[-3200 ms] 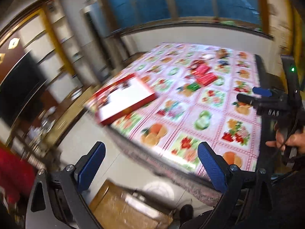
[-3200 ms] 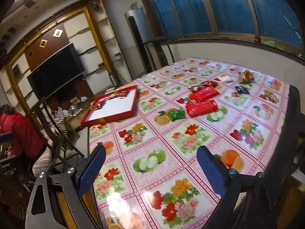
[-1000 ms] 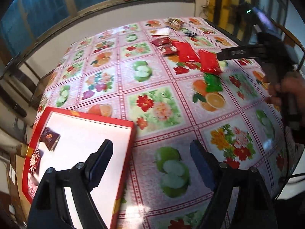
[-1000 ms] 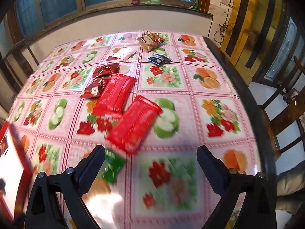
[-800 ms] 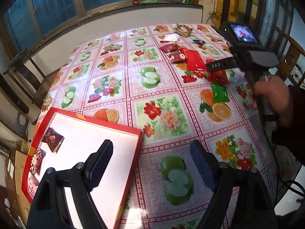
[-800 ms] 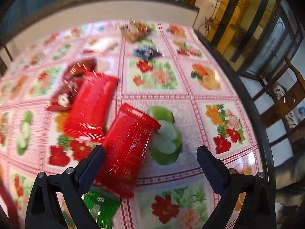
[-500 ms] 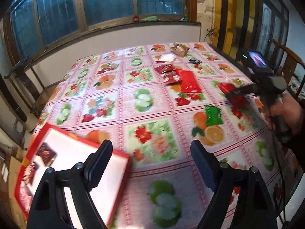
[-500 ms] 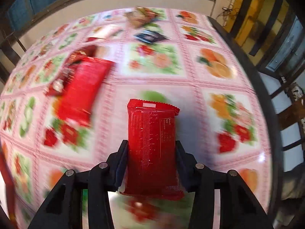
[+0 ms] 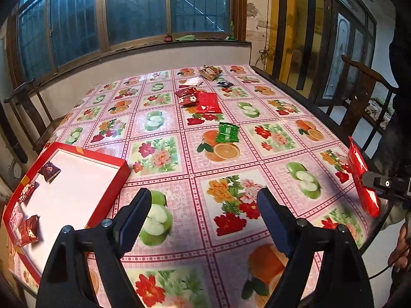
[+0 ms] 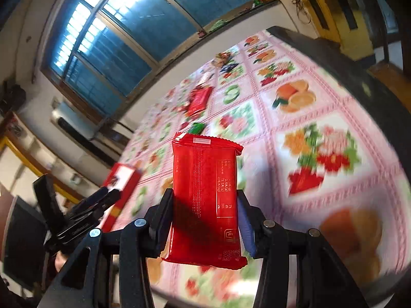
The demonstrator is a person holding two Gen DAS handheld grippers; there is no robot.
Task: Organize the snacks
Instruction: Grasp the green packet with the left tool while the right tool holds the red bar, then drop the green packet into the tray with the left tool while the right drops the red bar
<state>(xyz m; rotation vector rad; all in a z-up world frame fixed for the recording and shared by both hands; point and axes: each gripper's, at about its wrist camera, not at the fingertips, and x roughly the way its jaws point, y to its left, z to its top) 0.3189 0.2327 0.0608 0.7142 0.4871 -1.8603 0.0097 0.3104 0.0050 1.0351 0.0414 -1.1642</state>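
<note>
My right gripper is shut on a long red snack packet and holds it upright above the table's near right side. In the left wrist view the same packet hangs at the right edge. My left gripper hovers over the flowered tablecloth, jaws wide and still opening, nothing between them. A red box with a white floor lies to its left with several small packets inside. A green packet, another red packet and small dark-red packets lie further back.
More small snacks sit at the table's far end below the window wall. A dark table edge runs along the right, with a wooden chair beyond it. Another chair stands at the far left.
My right gripper shut on the red packet, lifted it off the table and swung it toward the near right side. My left gripper drew back, so more of the table shows.
</note>
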